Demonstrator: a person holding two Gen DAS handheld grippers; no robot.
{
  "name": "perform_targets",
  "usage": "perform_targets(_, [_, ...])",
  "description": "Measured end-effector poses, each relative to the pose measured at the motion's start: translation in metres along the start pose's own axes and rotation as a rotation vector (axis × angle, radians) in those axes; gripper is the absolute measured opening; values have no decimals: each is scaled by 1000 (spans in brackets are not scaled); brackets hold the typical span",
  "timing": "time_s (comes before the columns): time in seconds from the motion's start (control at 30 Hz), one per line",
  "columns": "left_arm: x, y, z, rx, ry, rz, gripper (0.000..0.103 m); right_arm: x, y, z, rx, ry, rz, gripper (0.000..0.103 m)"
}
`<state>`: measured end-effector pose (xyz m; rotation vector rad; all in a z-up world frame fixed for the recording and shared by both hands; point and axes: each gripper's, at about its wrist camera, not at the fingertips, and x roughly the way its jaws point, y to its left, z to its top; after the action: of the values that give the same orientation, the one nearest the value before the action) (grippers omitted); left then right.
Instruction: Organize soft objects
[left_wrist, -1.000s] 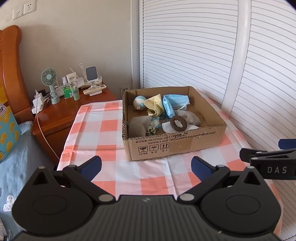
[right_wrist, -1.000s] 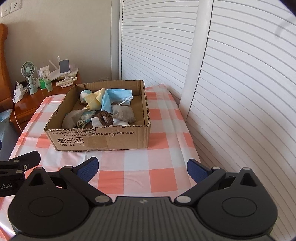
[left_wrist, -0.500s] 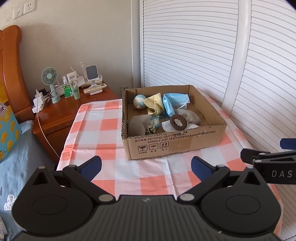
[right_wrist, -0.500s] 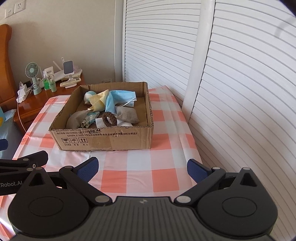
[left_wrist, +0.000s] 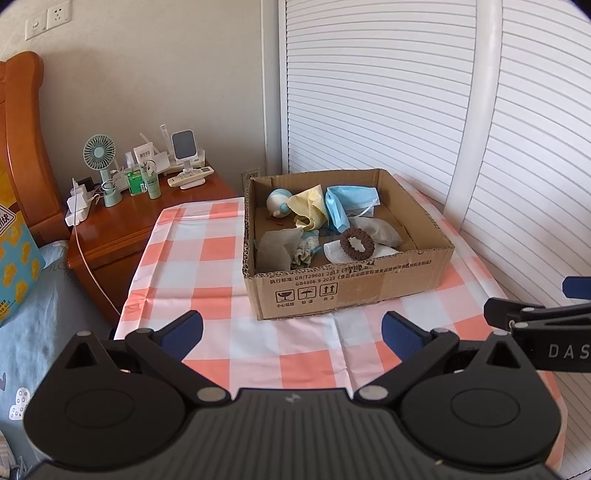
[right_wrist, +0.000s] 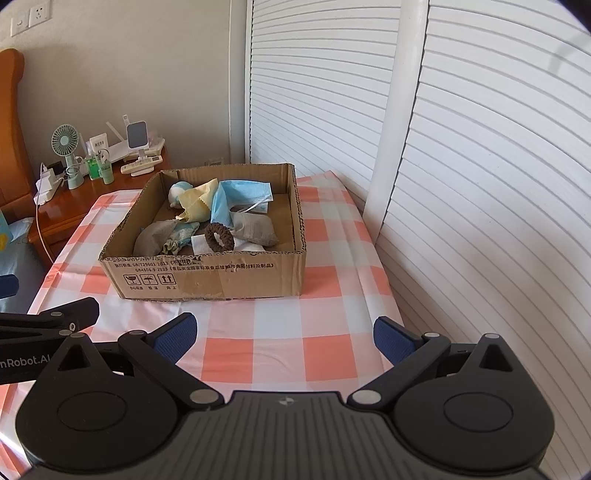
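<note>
A shallow cardboard box (left_wrist: 347, 280) sits mid-frame on the desk (left_wrist: 207, 254), which is covered in a red-and-white checked cloth. It holds a jumble of soft things: a brown scrunchie (left_wrist: 357, 244) lying on white fabric at the front, a blue face mask (left_wrist: 345, 205) and a yellow cloth (left_wrist: 308, 208) behind it, a grey pouch (left_wrist: 376, 230), and a small blue-and-white ball (left_wrist: 277, 201) in the far left corner. The left gripper (left_wrist: 291, 330) and the right gripper (right_wrist: 282, 334) both hover low in frame near the box with jaws spread wide, holding nothing.

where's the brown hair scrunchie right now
The brown fabric hair scrunchie lies inside the open cardboard box, near its front wall, on white cloth beside the grey pouch.
</note>
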<state>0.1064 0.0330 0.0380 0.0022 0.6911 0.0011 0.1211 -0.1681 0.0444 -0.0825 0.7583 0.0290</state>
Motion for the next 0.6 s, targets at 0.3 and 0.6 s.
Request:
perform_targets(0.3, [0, 0, 0, 0, 0, 0, 102, -1, -1, 0, 1, -5, -2, 103])
perform_targets(0.6, [0, 1, 1, -1, 0, 2, 102, -2, -1, 0, 1, -5, -2, 103])
